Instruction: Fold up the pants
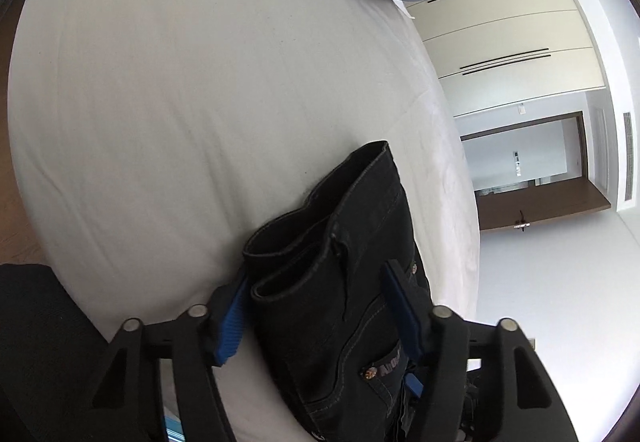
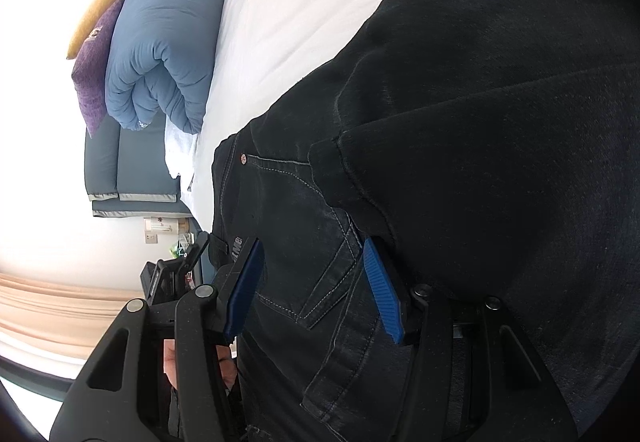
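Black jeans (image 1: 352, 282) lie folded in a thick bundle on the white bed (image 1: 180, 102). In the left wrist view my left gripper (image 1: 316, 306) has its blue pads (image 1: 230, 326) on either side of the bundle, with the leg hems at the near end between them. In the right wrist view my right gripper (image 2: 316, 290) straddles the waist and back-pocket part of the jeans (image 2: 304, 242), blue fingers (image 2: 380, 294) wide on both sides. Whether either pair of pads presses the cloth is unclear.
A rolled blue duvet (image 2: 160, 50) with purple and yellow cushions (image 2: 96, 58) lies at the head of the bed. White wardrobe doors (image 1: 512, 30) and a doorway (image 1: 528, 162) stand beyond the bed's edge. A dark garment (image 2: 500, 122) covers the right of the right wrist view.
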A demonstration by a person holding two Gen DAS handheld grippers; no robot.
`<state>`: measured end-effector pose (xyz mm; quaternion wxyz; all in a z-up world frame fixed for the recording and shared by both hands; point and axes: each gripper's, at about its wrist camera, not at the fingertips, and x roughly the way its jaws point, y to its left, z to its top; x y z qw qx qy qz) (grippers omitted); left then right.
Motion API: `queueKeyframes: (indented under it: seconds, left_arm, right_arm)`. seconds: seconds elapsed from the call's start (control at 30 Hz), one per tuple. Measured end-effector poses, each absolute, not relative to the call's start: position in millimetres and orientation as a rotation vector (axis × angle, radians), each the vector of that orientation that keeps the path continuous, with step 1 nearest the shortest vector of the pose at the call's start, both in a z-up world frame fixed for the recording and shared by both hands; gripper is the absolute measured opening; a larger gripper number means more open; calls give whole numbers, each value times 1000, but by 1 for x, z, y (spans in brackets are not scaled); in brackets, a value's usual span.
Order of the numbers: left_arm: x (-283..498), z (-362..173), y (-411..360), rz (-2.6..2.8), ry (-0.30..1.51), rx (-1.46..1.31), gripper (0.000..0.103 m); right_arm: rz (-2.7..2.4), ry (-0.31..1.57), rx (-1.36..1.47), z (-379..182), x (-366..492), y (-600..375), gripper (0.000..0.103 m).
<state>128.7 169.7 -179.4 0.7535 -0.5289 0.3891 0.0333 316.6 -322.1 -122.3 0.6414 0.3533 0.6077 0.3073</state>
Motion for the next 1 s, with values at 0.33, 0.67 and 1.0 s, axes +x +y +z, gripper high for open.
queueKeyframes:
  seconds: [0.33, 0.67, 1.0]
  left_arm:
    - [124, -180, 177, 32, 836, -1213, 23]
    - [132, -116, 147, -26, 759, -1059, 14]
    - [144, -53, 87, -137, 725, -848, 14]
  right_arm:
    - [696, 1384, 817, -122, 314, -328, 50]
    - [677, 1380, 795, -121, 313, -329, 50]
    - [647, 1367, 777, -124, 308, -328, 46]
